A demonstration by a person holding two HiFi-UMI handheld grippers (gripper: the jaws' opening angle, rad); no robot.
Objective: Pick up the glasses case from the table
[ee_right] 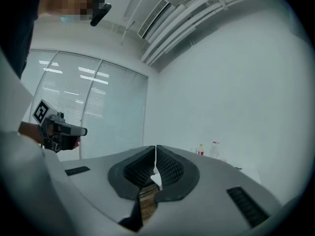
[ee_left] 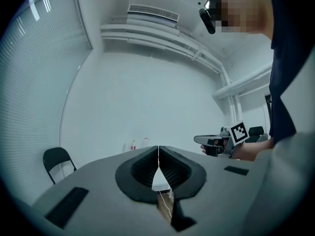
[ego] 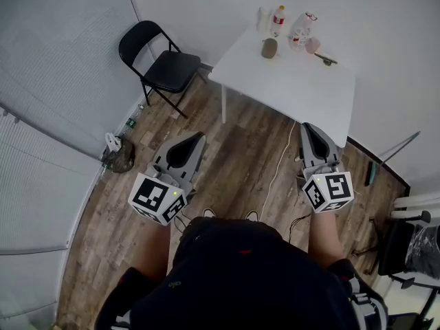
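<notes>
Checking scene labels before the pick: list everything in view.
table: 1, white, against the far wall
glasses case: 1, brown, far end of the table
red-labelled bottle: 1, clear, behind the case
clear bottle: 1, clear, right of the labelled one
pink object: 1, pink, right of the case
folding chair: 1, black, left of the table
floor: 1, brown wood, under everything
left claw: 1, grey, shut, empty
right claw: 1, grey, shut, empty
</notes>
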